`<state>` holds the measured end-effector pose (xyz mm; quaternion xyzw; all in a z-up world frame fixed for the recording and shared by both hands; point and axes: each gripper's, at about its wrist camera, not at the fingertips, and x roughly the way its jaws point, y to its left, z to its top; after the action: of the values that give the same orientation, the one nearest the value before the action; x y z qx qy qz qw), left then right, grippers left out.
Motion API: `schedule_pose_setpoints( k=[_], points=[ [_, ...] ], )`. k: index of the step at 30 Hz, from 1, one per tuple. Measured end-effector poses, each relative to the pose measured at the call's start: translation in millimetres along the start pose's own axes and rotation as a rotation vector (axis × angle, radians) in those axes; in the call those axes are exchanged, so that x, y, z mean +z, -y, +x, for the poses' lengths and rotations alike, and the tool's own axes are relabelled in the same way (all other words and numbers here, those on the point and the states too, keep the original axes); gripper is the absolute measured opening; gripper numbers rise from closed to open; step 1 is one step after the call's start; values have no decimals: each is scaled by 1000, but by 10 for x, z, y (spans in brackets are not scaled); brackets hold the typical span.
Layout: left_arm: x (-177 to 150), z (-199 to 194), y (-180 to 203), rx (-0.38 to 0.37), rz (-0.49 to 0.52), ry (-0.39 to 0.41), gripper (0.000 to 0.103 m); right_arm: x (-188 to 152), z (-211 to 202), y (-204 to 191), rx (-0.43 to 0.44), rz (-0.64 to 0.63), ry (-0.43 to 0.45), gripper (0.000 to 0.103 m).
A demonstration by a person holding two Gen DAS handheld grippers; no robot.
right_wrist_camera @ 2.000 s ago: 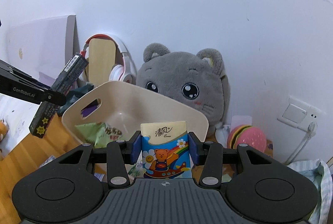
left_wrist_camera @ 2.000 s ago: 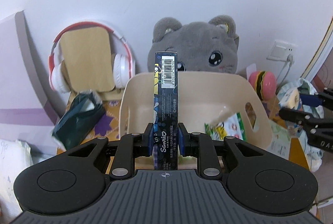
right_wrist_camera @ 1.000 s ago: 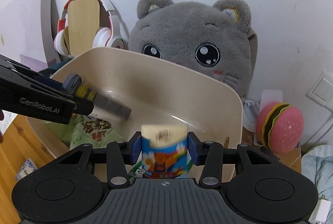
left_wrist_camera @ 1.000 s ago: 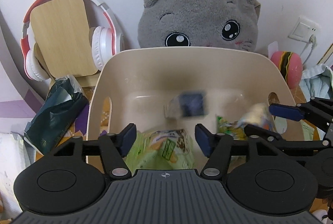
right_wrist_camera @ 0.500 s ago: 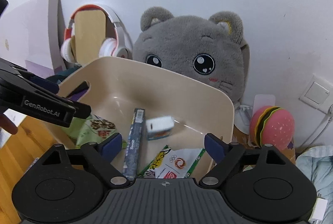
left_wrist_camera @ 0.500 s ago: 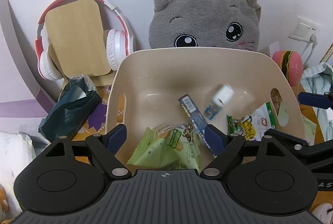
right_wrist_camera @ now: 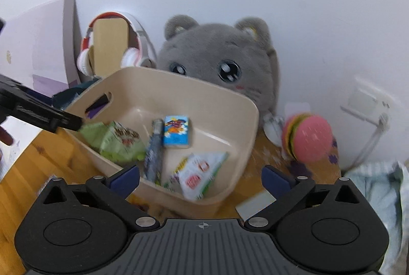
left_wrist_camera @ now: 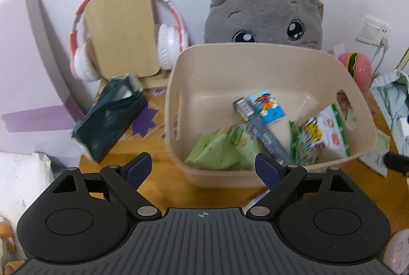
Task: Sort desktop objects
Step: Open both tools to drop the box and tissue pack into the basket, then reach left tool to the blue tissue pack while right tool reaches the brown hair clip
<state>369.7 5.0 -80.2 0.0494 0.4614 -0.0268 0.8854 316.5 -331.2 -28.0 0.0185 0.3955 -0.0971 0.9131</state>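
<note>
A beige bin [left_wrist_camera: 255, 65] stands on the wooden desk [left_wrist_camera: 158, 180] in front of a grey plush cat [left_wrist_camera: 265, 16], whose lower face it hides in both views. Inside the bin lie a dark slim box [left_wrist_camera: 263, 132], a small tissue pack [left_wrist_camera: 267, 106] touching that box's far end, a green snack bag [left_wrist_camera: 222, 149] on the side nearer the headphones, and a white-and-green packet [left_wrist_camera: 324, 134] against the opposite wall; print on all four is too blurred to read. The left tool [left_wrist_camera: 202, 167] hangs just short of the bin's near rim, its blue pads spread wide and empty. The right tool [right_wrist_camera: 202, 178] is likewise spread wide and empty above the bin's near corner, its pads partly covering the lower ends of the slim box [right_wrist_camera: 153, 152] and the packet [right_wrist_camera: 199, 172]. Left of the bin, white-and-red headphones [left_wrist_camera: 163, 45] hang round a wooden board, and a dark green pack [left_wrist_camera: 107, 119] lies tilted beside it. A pink burger toy [right_wrist_camera: 309, 137], smeared by motion, sits to the bin's right. The left tool's black finger [right_wrist_camera: 41, 109] cuts across the right view's edge.
</note>
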Motion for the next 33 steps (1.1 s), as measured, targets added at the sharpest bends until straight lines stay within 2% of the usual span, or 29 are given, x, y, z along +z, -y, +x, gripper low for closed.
schedule_pose_setpoints(
  k=[8, 14, 28, 33],
  points=[
    [-355, -34, -212, 1, -2, -54, 90, -485, -105, 312, -39, 67, -83, 103],
    [-611, 69, -279, -2, -22, -124, 90, -787, -125, 435, -70, 95, -143, 103],
    [-1000, 410, -320, 15, -8, -265, 90, -1191, 110, 462, -62, 135, -277, 103],
    [-1080, 538, -372, 55, -20, -295, 90, -1299, 255, 415, -59, 137, -323, 103]
  ],
)
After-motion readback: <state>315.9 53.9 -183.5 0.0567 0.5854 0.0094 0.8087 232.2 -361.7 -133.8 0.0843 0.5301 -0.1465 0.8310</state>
